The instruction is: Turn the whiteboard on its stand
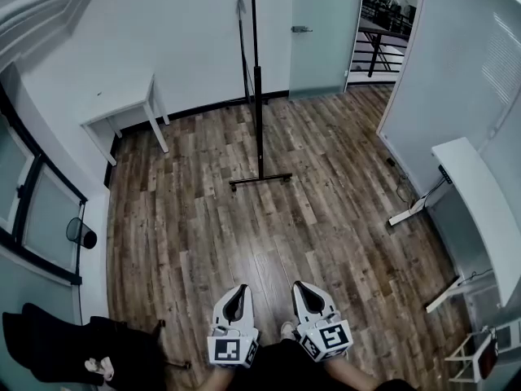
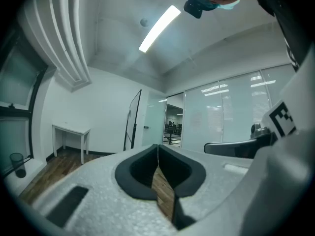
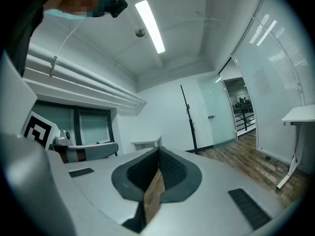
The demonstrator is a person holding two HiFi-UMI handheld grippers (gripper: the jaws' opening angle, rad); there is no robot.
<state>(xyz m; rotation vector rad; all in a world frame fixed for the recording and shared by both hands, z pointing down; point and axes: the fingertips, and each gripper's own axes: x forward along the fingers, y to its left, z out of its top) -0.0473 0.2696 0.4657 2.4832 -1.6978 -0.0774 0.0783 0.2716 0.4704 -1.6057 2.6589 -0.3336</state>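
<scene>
- Left hand-held gripper [image 1: 241, 289], grey with black-lined jaws and a square-marker cube: held low at the person's front. Its jaws are together at the tips with nothing between them [image 2: 157, 146].
- Right hand-held gripper [image 1: 301, 287], same build, just beside the left one: jaws also closed together and empty [image 3: 158, 149].
- Brown wood-plank floor [image 1: 203, 243]: a bare stretch of it lies between the two grippers and the stand.
- Tall black-framed whiteboard on a black pole stand [image 1: 257, 112]: stands upright on the floor straight ahead, well apart from both grippers.
  - In the head view it is edge-on, showing only as a thin dark vertical line above a short black cross-foot.
  - In the left gripper view [image 2: 133, 119] it shows at a slant, as a narrow pale panel in a dark frame.
  - In the right gripper view [image 3: 188, 119] it is again a thin black upright.
- Small white table [image 1: 122, 106]: against the white back wall, left of the whiteboard.
- Frosted glass door with a metal handle [image 1: 319, 31]: right of the whiteboard.
- Long white desk [image 1: 480, 206]: along the right-hand glass wall.
- Black mesh bin [image 1: 81, 233]: by the dark-framed window on the left.
- Bright strip ceiling light [image 2: 158, 28]: overhead.
</scene>
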